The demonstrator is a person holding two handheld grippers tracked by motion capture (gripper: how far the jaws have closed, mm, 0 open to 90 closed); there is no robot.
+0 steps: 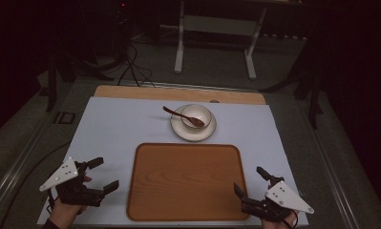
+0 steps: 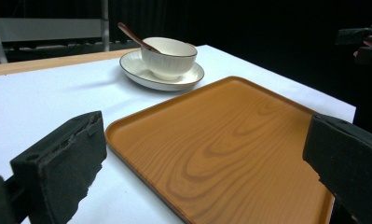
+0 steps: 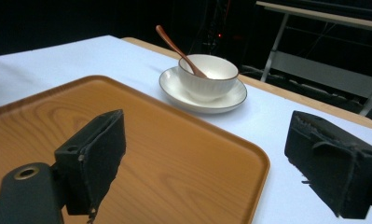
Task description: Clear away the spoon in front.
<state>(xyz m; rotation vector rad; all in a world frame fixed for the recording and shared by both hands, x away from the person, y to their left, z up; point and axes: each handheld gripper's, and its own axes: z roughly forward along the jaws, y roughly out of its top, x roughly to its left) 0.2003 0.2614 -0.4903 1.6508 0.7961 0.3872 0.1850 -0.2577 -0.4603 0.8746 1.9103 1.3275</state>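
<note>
Both grippers sat low at the near corners of the wooden tray (image 1: 185, 181): left gripper (image 1: 103, 174) with fingers spread and empty, right gripper (image 1: 249, 180) likewise. Beyond the tray's far edge, a white bowl (image 1: 196, 115) stood on its saucer (image 1: 193, 130), wooden spoon (image 1: 183, 116) resting inside, on the white-covered desk (image 1: 111, 129).

Left gripper (image 1: 103, 174) and right gripper (image 1: 249, 181): black bodies, blocky black fingers (image 2: 58, 168) with worn, ragged pads; behind the fingers, a grey three-cornered plate dotted with screws.
</note>
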